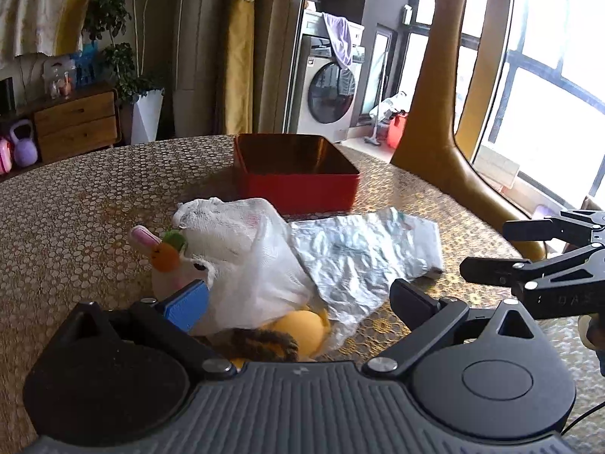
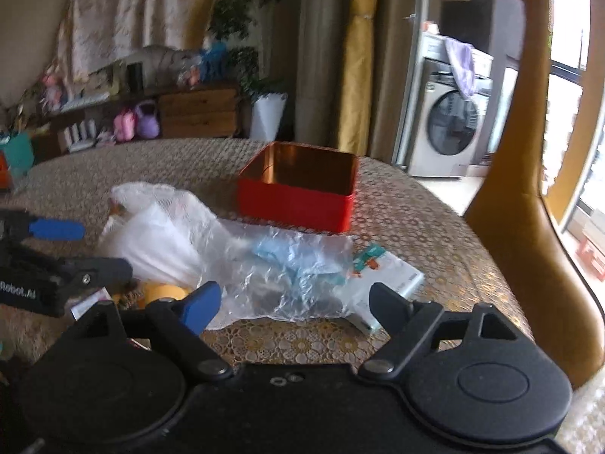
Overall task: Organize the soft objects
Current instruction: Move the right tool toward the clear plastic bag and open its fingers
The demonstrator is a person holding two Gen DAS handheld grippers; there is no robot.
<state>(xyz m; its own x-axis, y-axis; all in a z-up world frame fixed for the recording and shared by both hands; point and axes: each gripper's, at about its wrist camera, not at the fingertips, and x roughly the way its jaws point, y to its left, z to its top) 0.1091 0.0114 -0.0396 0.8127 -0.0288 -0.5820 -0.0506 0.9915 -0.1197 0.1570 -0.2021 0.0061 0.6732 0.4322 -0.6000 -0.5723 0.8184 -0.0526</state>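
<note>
White gauze mesh is what sits straight ahead of my left tongs [image 1: 298, 299]: a soft net bag [image 1: 242, 261] slumped on the worktop [image 1: 75, 219], with a small plush toy [image 1: 166, 261] poking out on its left side and something yellow and rounded [image 1: 302, 329] under its near edge. That bundle lies right between my left tongs' fingers, close in, and the blue pad [image 1: 187, 302] appears to rest against the plush. The jaws stand wide and I judge they grip nothing yet.

My right tongs [image 2: 295, 306] are also spread wide and empty. In front of them lies a crinkled clear plastic bag [image 2: 287, 268] with something pale blue inside, its long axis running left to right across my view, roughly square to the way the tongs point. Its near edge sits just ahead of the fingertips, not between them as far as I can tell. A flat white packet [image 2: 389, 280] lies partly under its right end.

The red tin [image 2: 298, 193], open and seemingly empty, stands beyond both soft things, further from me across the worktop. So the mesh bundle belongs to my left hand, the plastic bag to my right, and either one would have to travel forward and away from me to reach the tin.

The mesh looks limp and will sag when lifted; the plastic is thin and slippery.
</note>
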